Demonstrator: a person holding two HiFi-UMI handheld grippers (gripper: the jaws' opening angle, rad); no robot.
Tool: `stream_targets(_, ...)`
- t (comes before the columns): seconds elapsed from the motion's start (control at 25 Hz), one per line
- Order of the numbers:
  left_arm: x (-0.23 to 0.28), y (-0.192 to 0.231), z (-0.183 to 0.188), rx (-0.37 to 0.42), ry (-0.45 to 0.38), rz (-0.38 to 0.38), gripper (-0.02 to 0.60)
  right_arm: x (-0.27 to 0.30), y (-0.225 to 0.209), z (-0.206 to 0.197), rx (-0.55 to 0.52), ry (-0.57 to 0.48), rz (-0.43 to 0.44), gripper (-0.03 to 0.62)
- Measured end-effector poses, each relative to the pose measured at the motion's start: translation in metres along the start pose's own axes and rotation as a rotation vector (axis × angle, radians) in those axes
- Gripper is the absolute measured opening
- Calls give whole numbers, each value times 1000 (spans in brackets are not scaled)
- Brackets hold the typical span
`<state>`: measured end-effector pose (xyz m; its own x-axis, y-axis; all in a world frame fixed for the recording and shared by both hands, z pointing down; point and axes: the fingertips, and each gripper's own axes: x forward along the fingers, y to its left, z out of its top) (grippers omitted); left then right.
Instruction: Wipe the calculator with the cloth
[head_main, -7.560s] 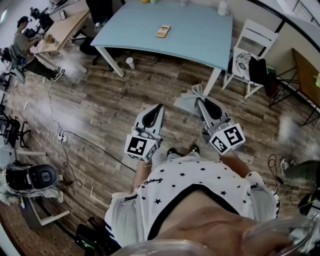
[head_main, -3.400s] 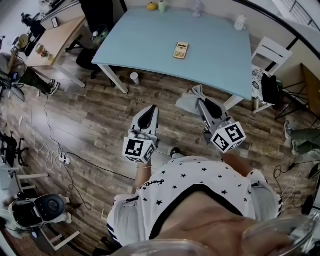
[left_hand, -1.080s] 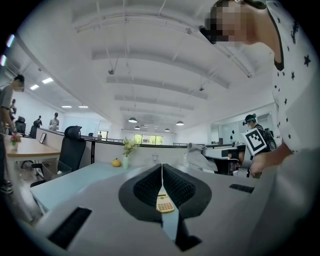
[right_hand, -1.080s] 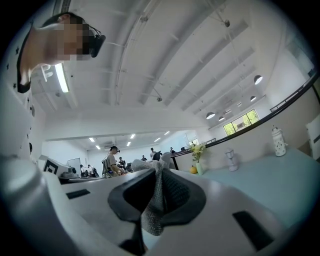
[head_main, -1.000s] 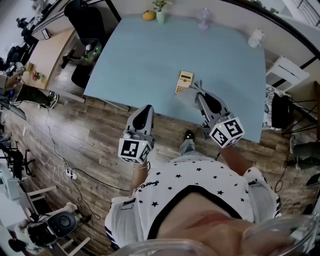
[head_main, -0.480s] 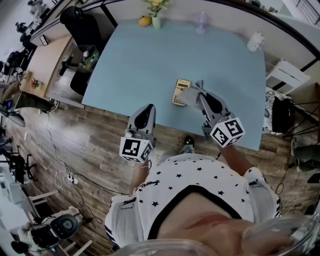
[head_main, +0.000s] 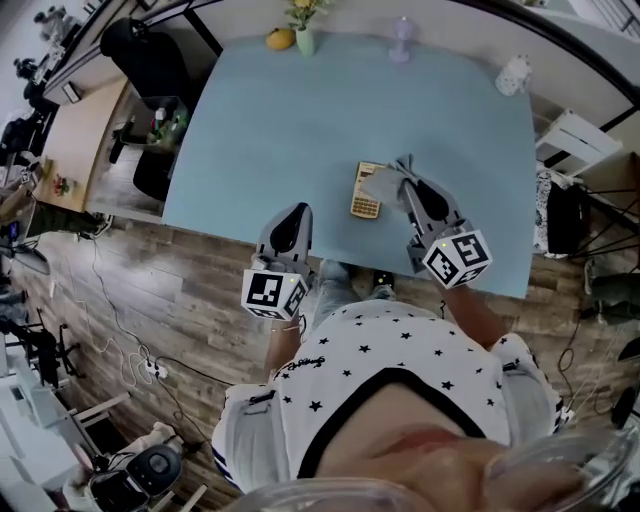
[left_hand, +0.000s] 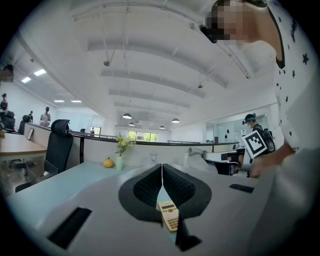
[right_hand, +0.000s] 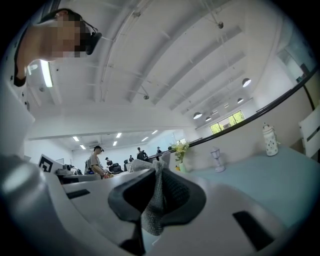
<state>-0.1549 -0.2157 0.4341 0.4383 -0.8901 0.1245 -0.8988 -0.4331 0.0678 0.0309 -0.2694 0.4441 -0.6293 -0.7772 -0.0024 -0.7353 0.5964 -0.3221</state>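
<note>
A tan calculator (head_main: 366, 191) lies near the front of the light-blue table (head_main: 300, 120). My right gripper (head_main: 407, 178) is shut on a grey cloth (head_main: 385, 182), which hangs over the calculator's right side. In the right gripper view the cloth (right_hand: 156, 200) is pinched between the jaws. My left gripper (head_main: 291, 219) is shut and empty, above the table's front edge, left of the calculator. In the left gripper view the calculator (left_hand: 169, 215) shows just past the closed jaws.
At the table's far edge stand an orange fruit (head_main: 279, 39), a small vase with a plant (head_main: 305, 38), a clear stemmed glass (head_main: 401, 40) and a white bottle (head_main: 513, 73). A white chair (head_main: 578, 140) stands at the right, a black office chair (head_main: 140, 60) at the left.
The person has walked up to the table. Both grippers now reach over its front edge, and the cloth has come over the calculator.
</note>
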Motion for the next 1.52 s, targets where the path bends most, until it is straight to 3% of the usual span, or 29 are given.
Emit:
stream_targets(0.4, 48, 44, 17, 14, 8, -113, 31, 40, -26, -11, -5, 29, -139, 31)
stream_targets(0.92, 53, 85, 1, -25, 45, -96, 31, 82, -42, -67, 1, 166, -192, 32)
stream_targets(1.52, 41, 95, -7, -51, 48, -53, 31, 112, -59, -146, -5, 374, -215, 34)
